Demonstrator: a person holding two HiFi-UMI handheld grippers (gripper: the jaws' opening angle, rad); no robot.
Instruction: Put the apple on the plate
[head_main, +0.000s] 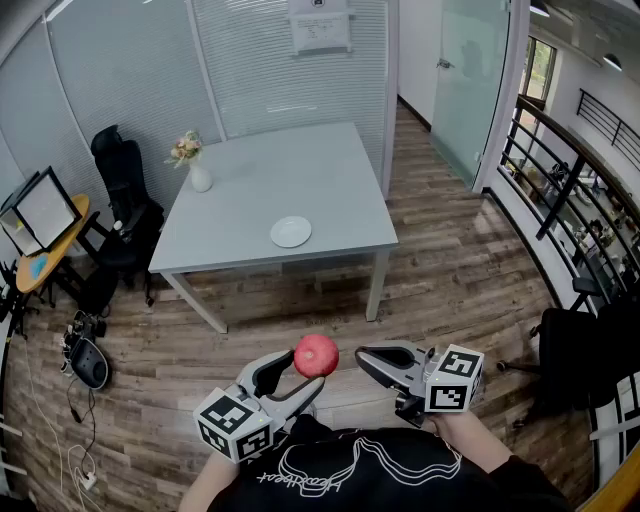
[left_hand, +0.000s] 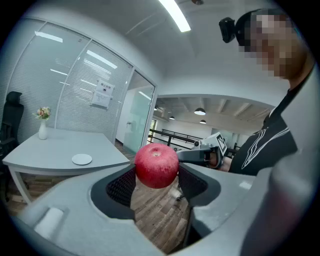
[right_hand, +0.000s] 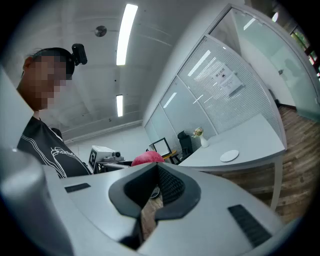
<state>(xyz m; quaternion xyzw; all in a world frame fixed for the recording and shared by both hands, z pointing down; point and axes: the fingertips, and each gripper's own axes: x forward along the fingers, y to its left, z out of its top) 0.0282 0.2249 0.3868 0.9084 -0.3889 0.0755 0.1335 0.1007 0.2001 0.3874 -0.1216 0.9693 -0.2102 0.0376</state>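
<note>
Apple (head_main: 316, 355) sat clamped at the left tool's (head_main: 303, 375) tips, well short of the plate (head_main: 290, 232), right tool (head_main: 362, 355) shut, empty; that shallow hold on round skin could let it drop.

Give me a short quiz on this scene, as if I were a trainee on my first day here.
1. Multiple choice: what sits between the jaws of the left hand-held gripper? A) a red apple B) a white cup C) nothing
2. True or false: the red apple already lies on the plate on the grey table.
3. Fill in: the white vase near the table's far left corner holds ____.

Key: 1 A; 2 false, the plate is bare; 3 flowers.
</note>
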